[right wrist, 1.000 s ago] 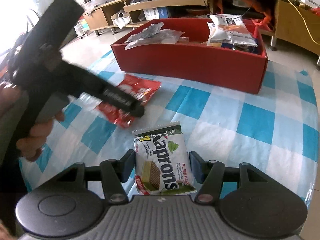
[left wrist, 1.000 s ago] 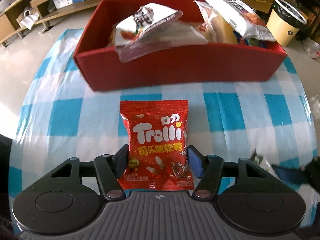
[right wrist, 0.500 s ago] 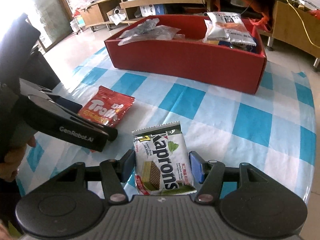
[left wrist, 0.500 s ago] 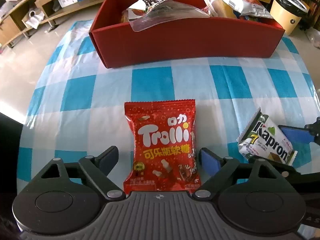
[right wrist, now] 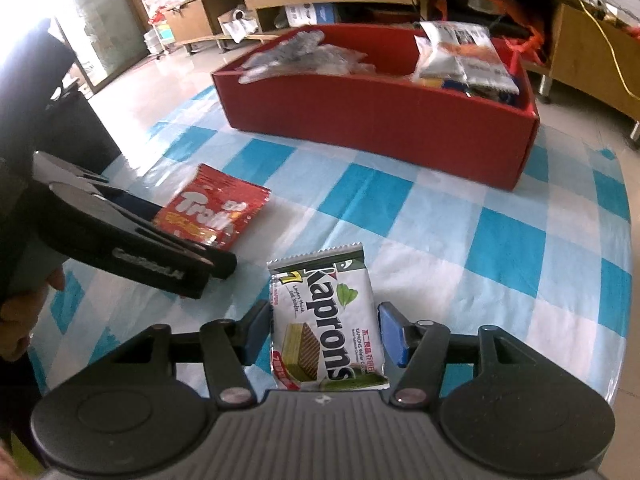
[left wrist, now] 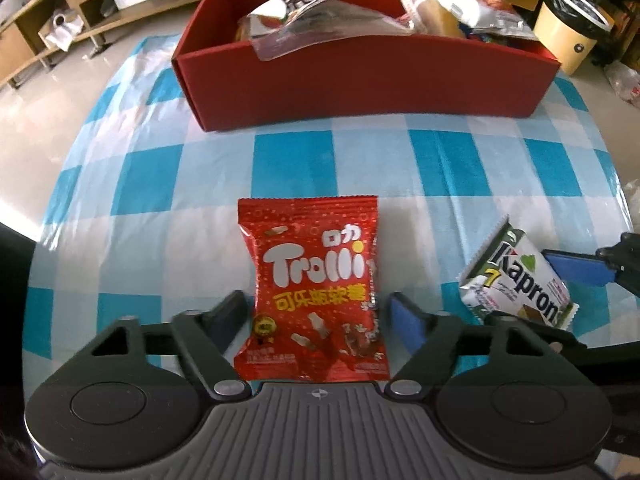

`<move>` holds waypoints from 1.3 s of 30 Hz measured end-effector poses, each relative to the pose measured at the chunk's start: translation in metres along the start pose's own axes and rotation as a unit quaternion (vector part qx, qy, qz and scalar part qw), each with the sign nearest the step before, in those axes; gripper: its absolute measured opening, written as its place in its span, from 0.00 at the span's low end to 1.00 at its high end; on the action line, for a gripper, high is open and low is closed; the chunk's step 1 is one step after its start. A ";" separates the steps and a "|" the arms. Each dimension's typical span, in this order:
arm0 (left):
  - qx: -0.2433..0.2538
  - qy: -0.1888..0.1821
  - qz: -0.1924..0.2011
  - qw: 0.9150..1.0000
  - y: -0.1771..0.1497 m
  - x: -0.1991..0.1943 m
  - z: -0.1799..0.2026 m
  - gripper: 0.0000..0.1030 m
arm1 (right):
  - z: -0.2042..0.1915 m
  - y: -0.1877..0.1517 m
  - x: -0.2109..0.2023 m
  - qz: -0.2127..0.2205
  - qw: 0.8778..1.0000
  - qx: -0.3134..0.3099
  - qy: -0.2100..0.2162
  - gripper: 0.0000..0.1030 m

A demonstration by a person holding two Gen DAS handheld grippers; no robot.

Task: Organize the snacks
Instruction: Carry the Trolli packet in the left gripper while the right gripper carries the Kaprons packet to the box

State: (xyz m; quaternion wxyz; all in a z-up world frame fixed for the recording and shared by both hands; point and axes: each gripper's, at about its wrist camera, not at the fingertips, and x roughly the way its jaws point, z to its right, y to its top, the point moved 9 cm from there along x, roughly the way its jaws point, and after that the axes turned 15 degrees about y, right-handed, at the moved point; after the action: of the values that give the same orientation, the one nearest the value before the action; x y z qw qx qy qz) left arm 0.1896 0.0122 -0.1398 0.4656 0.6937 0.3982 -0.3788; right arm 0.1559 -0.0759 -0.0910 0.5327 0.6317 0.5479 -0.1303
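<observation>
Cloth (left wrist: 292,168): thin, glossy, slightly creased sheet in blue, pale-blue and white checks, covering the table.
Trolli bag (left wrist: 316,292): one red, shiny foil pouch with crimped ends, flat on the cloth between the left fingers; also seen at (right wrist: 212,210).
Kaprons pack (right wrist: 326,328): one white-and-green rectangular wafer wrapper with zigzag ends, flat on the cloth between the right fingers; to the right of the Trolli bag, well apart, at (left wrist: 516,280).
Box (left wrist: 360,72): one red cardboard tray with low straight walls, at the far side of the cloth — open on top.
Box contents: crinkly packets heaped inside, clear and silvery ones at its left, white printed bags at its right; their number cannot be told.
Left gripper (left wrist: 318,312): black plastic with blue pads, jaws spread, a small gap on each side of the Trolli bag.
Right gripper (right wrist: 324,330): same build, jaws spread, straddling the Kaprons pack — pads close to its edges, not squeezing it.
Bin (left wrist: 568,36): one cream, round, dark-lined, on the floor past the box.
</observation>
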 end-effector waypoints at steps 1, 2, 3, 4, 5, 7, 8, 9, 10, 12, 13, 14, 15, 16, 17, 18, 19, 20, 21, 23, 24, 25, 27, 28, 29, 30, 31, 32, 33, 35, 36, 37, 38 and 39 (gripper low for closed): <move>0.001 -0.001 -0.001 1.000 0.000 -0.003 0.001 0.66 | -0.001 0.001 -0.002 0.003 1.000 -0.003 0.000 0.55; 0.001 -0.001 -0.004 1.000 -0.001 -0.004 0.003 0.66 | -0.002 0.003 -0.004 0.007 1.000 -0.005 0.001 0.55; 0.002 -0.001 -0.006 1.000 -0.001 -0.005 0.004 0.65 | -0.002 0.004 -0.006 0.010 1.000 -0.004 0.001 0.55; 0.004 0.001 -0.005 1.000 -0.002 -0.005 0.005 0.65 | -0.001 0.006 -0.008 0.014 1.000 -0.002 0.001 0.55; 0.004 0.002 -0.005 1.000 -0.001 -0.005 0.005 0.64 | 0.001 0.007 -0.009 0.017 1.000 0.000 0.000 0.55; 0.006 0.002 -0.005 1.000 0.000 -0.007 0.006 0.64 | 0.005 0.010 -0.012 0.022 1.000 0.006 -0.003 0.55; 0.006 0.000 -0.003 1.000 0.000 -0.009 0.007 0.63 | 0.007 0.012 -0.013 0.026 1.000 0.008 -0.005 0.55; 0.006 -0.001 -0.002 1.000 0.001 -0.010 0.008 0.63 | 0.008 0.013 -0.014 0.029 1.000 0.010 -0.006 0.55; 0.007 -0.001 0.001 1.000 0.002 -0.011 0.008 0.63 | 0.009 0.015 -0.015 0.031 0.999 0.012 -0.006 0.55; 0.012 -0.002 0.008 1.000 0.005 -0.015 0.010 0.62 | 0.011 0.018 -0.017 0.037 0.999 0.014 -0.008 0.55; 0.012 -0.002 0.010 1.000 0.005 -0.017 0.011 0.62 | 0.012 0.019 -0.018 0.038 0.999 0.014 -0.008 0.55; 0.013 -0.004 0.012 1.000 0.006 -0.018 0.011 0.62 | 0.013 0.020 -0.018 0.040 0.999 0.016 -0.009 0.55; 0.014 -0.005 0.014 1.000 0.006 -0.019 0.012 0.62 | 0.014 0.020 -0.018 0.041 0.999 0.016 -0.011 0.55; 0.015 -0.006 0.016 1.000 0.007 -0.021 0.013 0.62 | 0.015 0.020 -0.018 0.041 0.999 0.017 -0.011 0.55; 0.016 -0.006 0.018 1.000 0.007 -0.022 0.014 0.62 | 0.015 0.021 -0.018 0.042 0.999 0.018 -0.012 0.55; 0.017 -0.007 0.020 1.000 0.008 -0.023 0.014 0.62 | 0.016 0.021 -0.019 0.043 0.999 0.019 -0.012 0.55; 0.018 -0.007 0.022 1.000 0.008 -0.024 0.015 0.62 | 0.017 0.021 -0.020 0.044 0.999 0.020 -0.013 0.55; 0.018 -0.008 0.023 1.000 0.008 -0.025 0.015 0.62 | 0.018 0.021 -0.020 0.046 0.999 0.020 -0.014 0.55; 0.019 -0.009 0.024 1.000 0.008 -0.026 0.016 0.62 | 0.018 0.021 -0.021 0.047 0.999 0.021 -0.014 0.55; 0.019 -0.012 0.025 0.999 0.008 -0.028 0.017 0.62 | 0.019 0.022 -0.023 0.050 0.998 0.022 -0.015 0.55; 0.019 -0.013 0.026 0.999 0.008 -0.029 0.017 0.62 | 0.020 0.022 -0.025 0.052 0.998 0.023 -0.016 0.55; 0.020 -0.014 0.027 0.999 0.009 -0.030 0.018 0.62 | 0.021 0.023 -0.025 0.053 0.998 0.024 -0.017 0.55; 0.021 -0.016 0.029 0.999 0.009 -0.032 0.019 0.62 | 0.023 0.023 -0.026 0.054 0.998 0.026 -0.018 0.55; 0.021 -0.017 0.030 0.999 0.009 -0.033 0.020 0.62 | 0.023 0.023 -0.027 0.055 0.998 0.026 -0.019 0.55; 0.021 -0.019 0.031 0.999 0.010 -0.035 0.021 0.62 | 0.024 0.024 -0.027 0.056 0.998 0.027 -0.019 0.55; 0.021 -0.021 0.032 0.999 0.010 -0.036 0.021 0.62 | 0.024 0.024 -0.028 0.058 0.998 0.027 -0.019 0.55; 0.021 -0.022 0.034 0.999 0.011 -0.037 0.022 0.62 | 0.025 0.025 -0.029 0.059 0.998 0.028 -0.020 0.55; 0.021 -0.023 0.035 0.999 0.011 -0.039 0.023 0.62 | 0.025 0.025 -0.030 0.061 0.998 0.029 -0.020 0.55; 0.021 -0.024 0.037 0.999 0.012 -0.040 0.023 0.62 | 0.026 0.026 -0.032 0.063 0.997 0.030 -0.020 0.55; 0.021 -0.027 0.039 0.999 0.013 -0.042 0.024 0.62 | 0.028 0.028 -0.035 0.067 0.997 0.032 -0.023 0.55; 0.020 -0.028 0.041 0.999 0.014 -0.044 0.025 0.62 | 0.030 0.028 -0.036 0.069 0.997 0.034 -0.024 0.55; 0.020 -0.029 0.042 0.998 0.015 -0.045 0.026 0.62 | 0.031 0.029 -0.038 0.073 0.996 0.036 -0.025 0.55; 0.019 -0.030 0.044 0.998 0.016 -0.047 0.026 0.62 | 0.033 0.031 -0.040 0.076 0.996 0.038 -0.026 0.55; 0.019 -0.032 0.047 0.998 0.017 -0.049 0.026 0.62 | 0.034 0.032 -0.042 0.079 0.996 0.039 -0.027 0.55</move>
State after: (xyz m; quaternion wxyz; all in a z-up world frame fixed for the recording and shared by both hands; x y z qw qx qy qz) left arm 0.1819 -0.0268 -0.0976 0.4820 0.7080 0.3431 -0.3857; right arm 0.1816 -0.1218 -0.0563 0.5308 0.6896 0.4763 -0.1261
